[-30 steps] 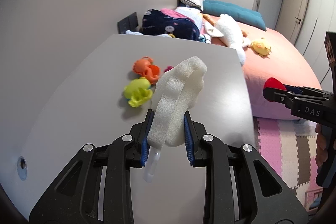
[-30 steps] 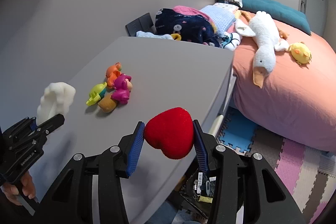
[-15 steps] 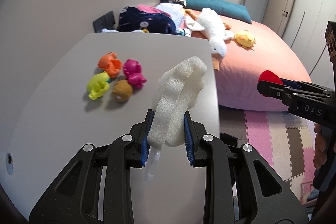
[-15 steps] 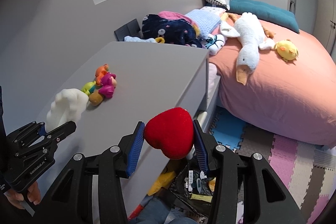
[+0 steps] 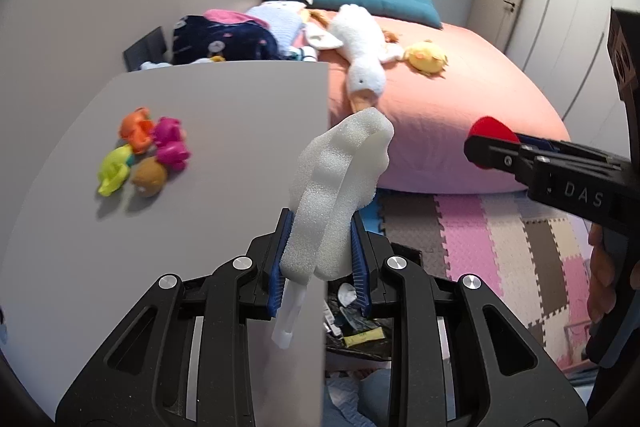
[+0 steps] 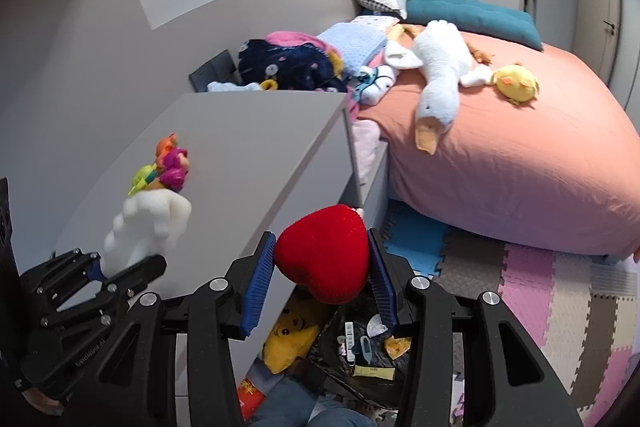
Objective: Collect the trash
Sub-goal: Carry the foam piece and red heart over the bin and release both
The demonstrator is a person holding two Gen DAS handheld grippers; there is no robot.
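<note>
Left gripper [image 5: 318, 263]: clamps lumpy white foam [image 5: 336, 195].
Right gripper [image 6: 320, 277]: clamps fuzzy red heart [image 6: 324, 251].
Bag [image 6: 360, 351]: black, crinkled, below.

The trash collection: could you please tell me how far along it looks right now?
Done: wrappers already lie in the black trash bag on the floor. In hand: the left claw grips white foam, the right claw a red foam heart, beside the table near the bag. Left: dropping both in.
</note>
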